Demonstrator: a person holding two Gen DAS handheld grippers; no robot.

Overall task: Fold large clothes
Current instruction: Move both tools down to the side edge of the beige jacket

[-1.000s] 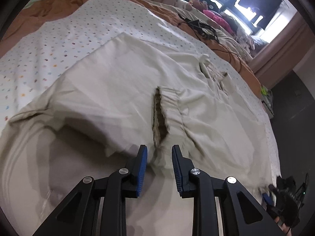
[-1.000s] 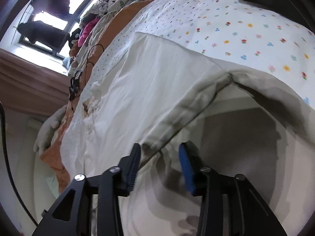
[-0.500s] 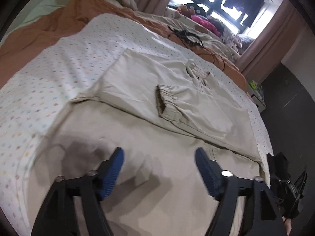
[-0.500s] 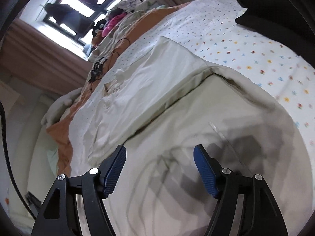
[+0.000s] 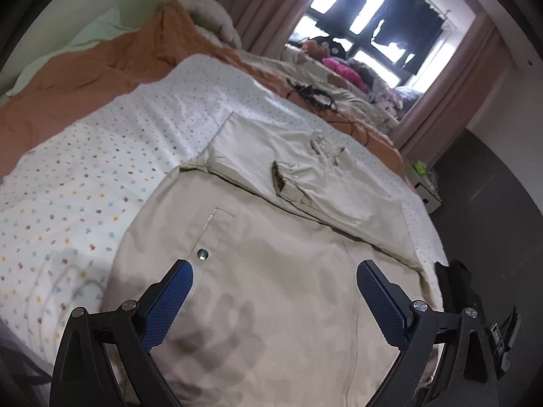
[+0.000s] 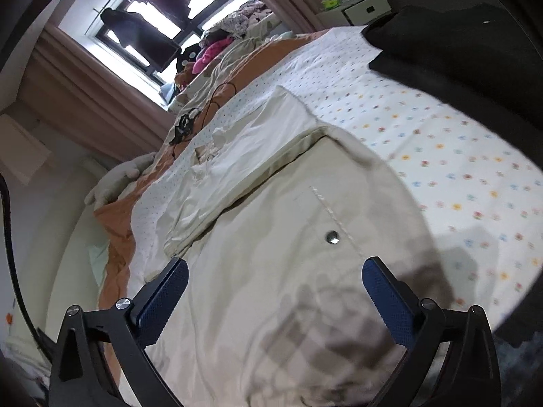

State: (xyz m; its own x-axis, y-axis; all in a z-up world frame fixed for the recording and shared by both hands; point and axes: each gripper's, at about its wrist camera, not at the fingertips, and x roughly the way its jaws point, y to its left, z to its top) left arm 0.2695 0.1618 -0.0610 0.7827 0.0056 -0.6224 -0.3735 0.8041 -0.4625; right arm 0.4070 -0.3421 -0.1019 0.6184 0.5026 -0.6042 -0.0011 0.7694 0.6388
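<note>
A large beige garment [image 5: 271, 271] lies spread on the bed, its near half folded over the far half; it also shows in the right wrist view [image 6: 288, 254]. A cuffed sleeve end [image 5: 288, 183] lies across its far part. A pocket flap with a metal snap [image 5: 203, 253] faces up; the snap also shows in the right wrist view [image 6: 332, 237]. My left gripper [image 5: 275, 285] is open and empty, raised above the garment. My right gripper [image 6: 275, 288] is open and empty, also above it.
The bed has a white flower-dotted sheet [image 5: 85, 186] and an orange blanket [image 5: 85, 78] at the far side. Black cables [image 5: 312, 95] and a clothes pile [image 5: 342, 68] lie near the window. A dark cloth [image 6: 458, 44] lies at the sheet's corner. The floor [image 5: 492, 220] is to the right.
Both grippers have opened wide, let go of the garment's edge, and drawn back and up. The folded-over half now lies flat on the bed.
</note>
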